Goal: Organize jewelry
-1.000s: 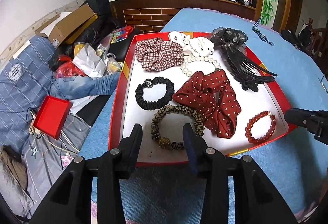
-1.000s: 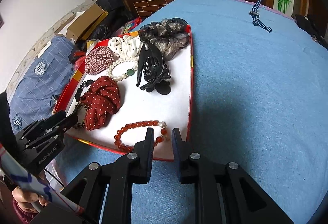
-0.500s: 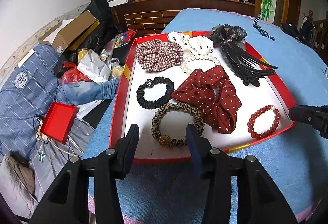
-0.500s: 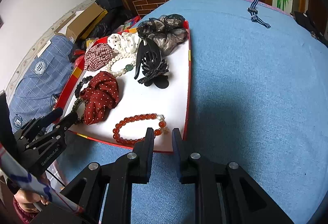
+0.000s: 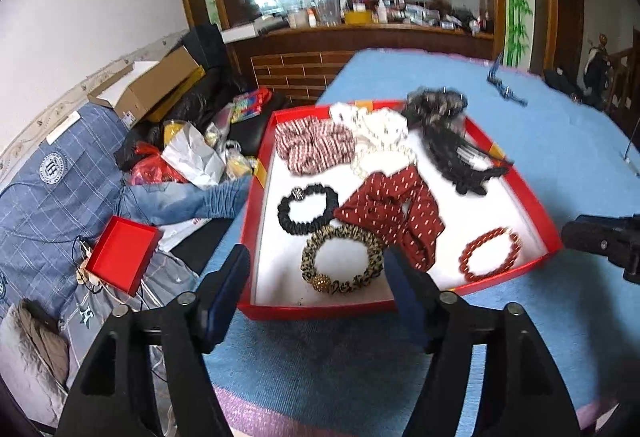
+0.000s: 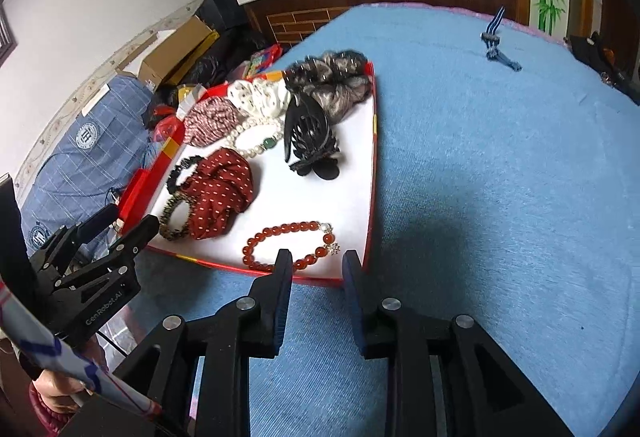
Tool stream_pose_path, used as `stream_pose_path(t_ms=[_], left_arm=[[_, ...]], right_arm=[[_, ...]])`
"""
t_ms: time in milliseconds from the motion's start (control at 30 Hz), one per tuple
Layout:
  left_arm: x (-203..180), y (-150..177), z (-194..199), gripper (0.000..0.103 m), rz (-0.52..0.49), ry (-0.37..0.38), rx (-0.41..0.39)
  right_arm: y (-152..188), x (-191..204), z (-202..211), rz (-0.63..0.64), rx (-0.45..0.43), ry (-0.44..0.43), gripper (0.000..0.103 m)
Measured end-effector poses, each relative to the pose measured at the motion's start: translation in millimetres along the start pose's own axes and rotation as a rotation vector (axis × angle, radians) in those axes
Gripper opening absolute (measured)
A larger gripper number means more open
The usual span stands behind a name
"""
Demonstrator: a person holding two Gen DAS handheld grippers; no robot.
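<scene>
A red-rimmed tray (image 5: 312, 308) (image 6: 370, 197) with a white floor lies on a blue cloth. It holds a leopard scrunchie (image 5: 342, 261), a black scrunchie (image 5: 307, 209), a dark red dotted scrunchie (image 5: 394, 213) (image 6: 218, 193), a plaid scrunchie (image 5: 314, 145), a white dotted scrunchie (image 5: 378, 125), a pearl bracelet (image 6: 256, 137), a black hair claw (image 5: 460, 157) (image 6: 308, 137) and a red bead bracelet (image 5: 490, 255) (image 6: 294, 241). My left gripper (image 5: 316, 269) is open and empty at the tray's near edge, by the leopard scrunchie. My right gripper (image 6: 314, 265) is open and empty just before the red bead bracelet.
A blue striped ribbon (image 6: 496, 45) lies far out on the cloth. Left of the tray are a small red box (image 5: 120, 255), a cardboard box (image 5: 156, 85), bags and blue clothes (image 5: 60, 189). A cluttered wooden counter (image 5: 360, 33) stands behind.
Both grippers have opened wider. Both have drawn back a little from the tray, and the left one has lifted.
</scene>
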State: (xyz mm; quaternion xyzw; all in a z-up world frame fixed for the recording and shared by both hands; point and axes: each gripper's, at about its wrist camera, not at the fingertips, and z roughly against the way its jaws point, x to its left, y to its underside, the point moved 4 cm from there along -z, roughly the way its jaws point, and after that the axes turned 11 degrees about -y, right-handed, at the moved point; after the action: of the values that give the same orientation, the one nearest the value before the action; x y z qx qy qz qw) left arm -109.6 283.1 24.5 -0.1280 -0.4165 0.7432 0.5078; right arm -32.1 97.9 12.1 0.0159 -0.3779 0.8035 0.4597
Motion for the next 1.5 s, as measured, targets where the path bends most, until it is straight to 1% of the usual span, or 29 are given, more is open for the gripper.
stream_pose_path(t_ms=[33,67,133,200,233,267,300,333,433,467,567,633,700,733,833,933,1100,1167,1333,1500], left_arm=[[2,-1,6,0.078,0.015,-0.002,-0.015],[5,-2,14,0.086,0.036,-0.005,-0.034],[12,-3,28,0.094,0.076,-0.019,-0.069],[15,-2,43,0.096,0.103,-0.054,-0.104],[16,0,49,0.098,0.106,-0.069,-0.118],[17,2,56,0.1,0.105,-0.082,-0.128],[17,5,63,0.101,0.102,-0.101,-0.132],[17,8,70,0.101,0.1,-0.122,-0.135],[17,16,88,0.101,0.089,-0.147,-0.158],[17,19,97,0.101,0.083,-0.149,-0.167],[17,22,113,0.101,0.084,-0.09,-0.184],[20,24,120,0.101,0.106,-0.112,-0.198],[23,24,120,0.101,0.121,-0.149,-0.202],[22,24,118,0.101,0.124,-0.154,-0.198],[25,23,113,0.101,0.136,-0.129,-0.191],[34,29,110,0.101,0.164,-0.149,-0.197],[47,36,104,0.101,0.186,-0.159,-0.172],[51,39,101,0.101,0.196,-0.169,-0.169],[54,43,99,0.101,0.204,-0.178,-0.166],[55,46,99,0.101,0.207,-0.19,-0.167]], right_arm=[[1,2,4,0.003,-0.012,0.005,0.032],[2,5,12,0.008,-0.031,0.015,0.037],[6,10,25,0.017,-0.069,0.045,0.043],[12,17,38,0.028,-0.106,0.079,0.045],[18,20,46,0.031,-0.129,0.1,0.048],[22,22,52,0.031,-0.147,0.114,0.054],[28,25,59,0.028,-0.165,0.129,0.058],[33,26,65,0.023,-0.179,0.14,0.064],[50,39,87,0.049,-0.237,0.201,0.068],[57,44,96,0.06,-0.255,0.218,0.075],[74,54,115,0.076,-0.319,0.255,0.085],[80,59,122,0.096,-0.343,0.277,0.089],[81,61,125,0.115,-0.366,0.296,0.09],[80,61,125,0.122,-0.368,0.31,0.091],[77,58,120,0.11,-0.358,0.318,0.091],[79,60,111,0.108,-0.332,0.33,0.091],[80,71,104,0.129,-0.323,0.334,0.091],[80,78,102,0.146,-0.327,0.337,0.093],[80,91,93,0.191,-0.314,0.352,0.094],[81,94,89,0.203,-0.303,0.355,0.094]])
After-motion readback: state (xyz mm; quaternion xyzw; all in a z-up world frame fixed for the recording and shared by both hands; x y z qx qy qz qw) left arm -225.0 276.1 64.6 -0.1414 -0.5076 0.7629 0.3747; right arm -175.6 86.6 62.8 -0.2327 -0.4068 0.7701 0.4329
